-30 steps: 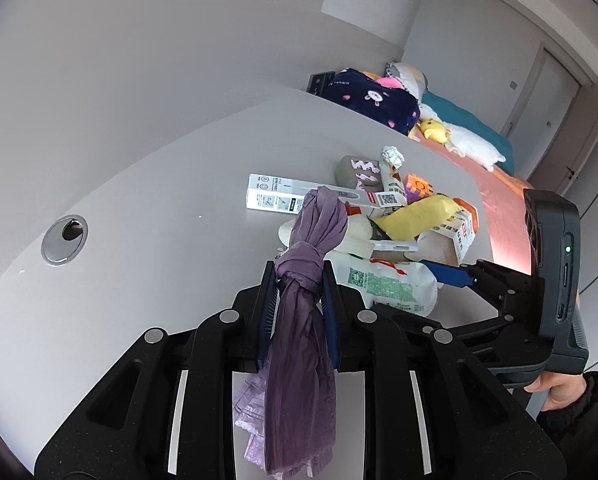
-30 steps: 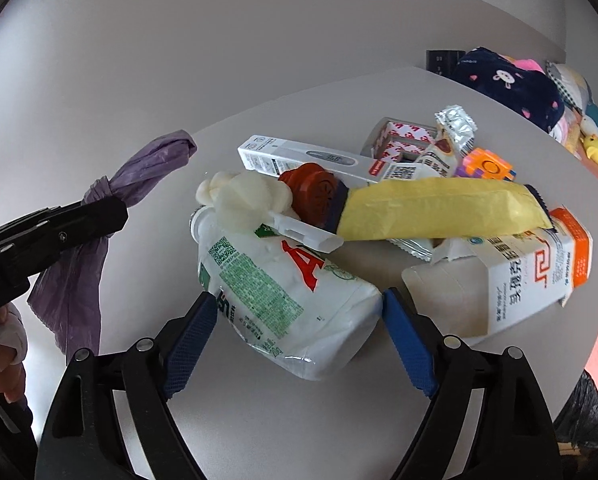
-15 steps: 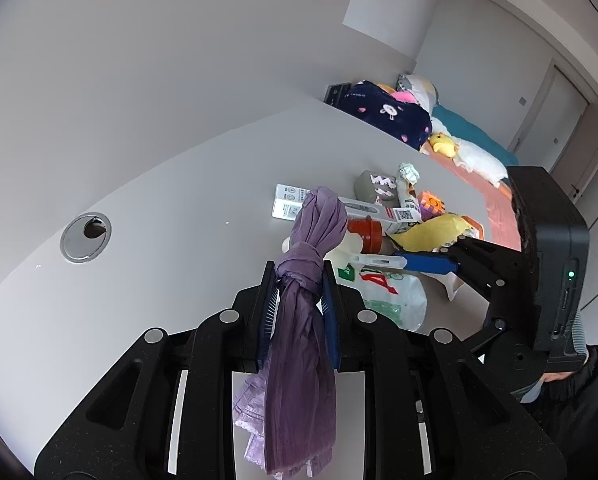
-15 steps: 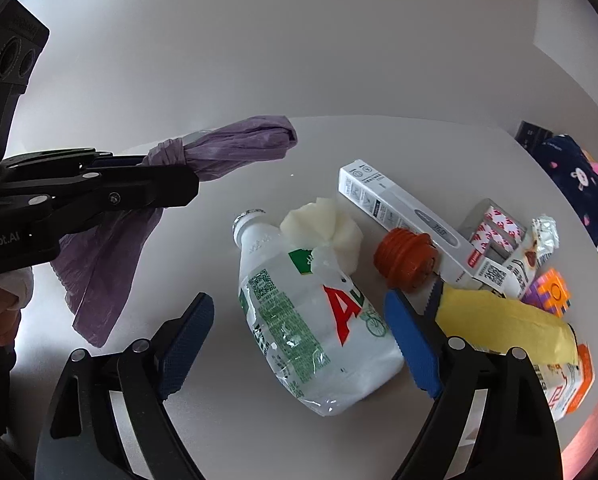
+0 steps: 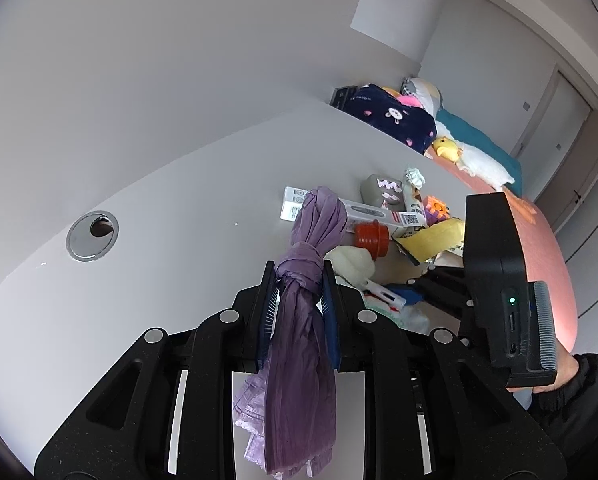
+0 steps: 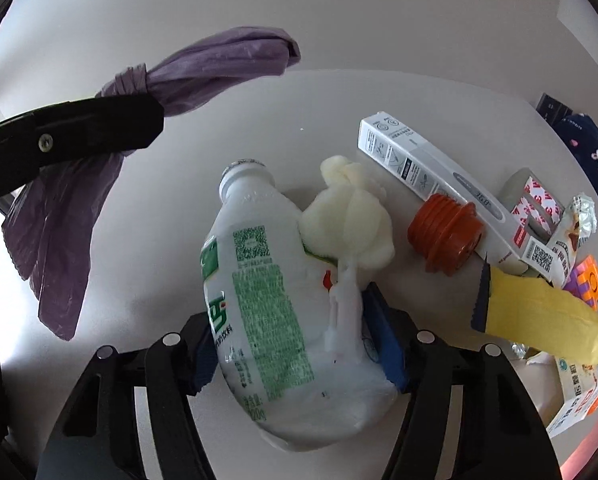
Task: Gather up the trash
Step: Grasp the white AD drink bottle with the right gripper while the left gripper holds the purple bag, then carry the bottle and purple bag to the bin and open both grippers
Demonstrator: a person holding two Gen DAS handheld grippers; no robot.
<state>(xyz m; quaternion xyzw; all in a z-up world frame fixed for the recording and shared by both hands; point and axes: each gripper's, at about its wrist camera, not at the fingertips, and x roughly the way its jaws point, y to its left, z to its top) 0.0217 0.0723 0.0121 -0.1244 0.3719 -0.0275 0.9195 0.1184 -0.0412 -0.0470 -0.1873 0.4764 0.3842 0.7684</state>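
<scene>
Green print and a QR code cover the white plastic bottle (image 6: 275, 300), too fine to read. The long white box (image 6: 427, 168), further right, shows "360". QR code on the small carton (image 6: 541, 254) beyond it. Nothing else is legible.

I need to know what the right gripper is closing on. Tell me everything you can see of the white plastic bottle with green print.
The white plastic bottle with green print lies on its side on the grey table, capless neck pointing away from the right gripper. Its soft, dented body carries a QR code, green text and a red mark. Blue pads flank both sides, apparently pressing it. A crumpled cream wad rests against its shoulder.
</scene>
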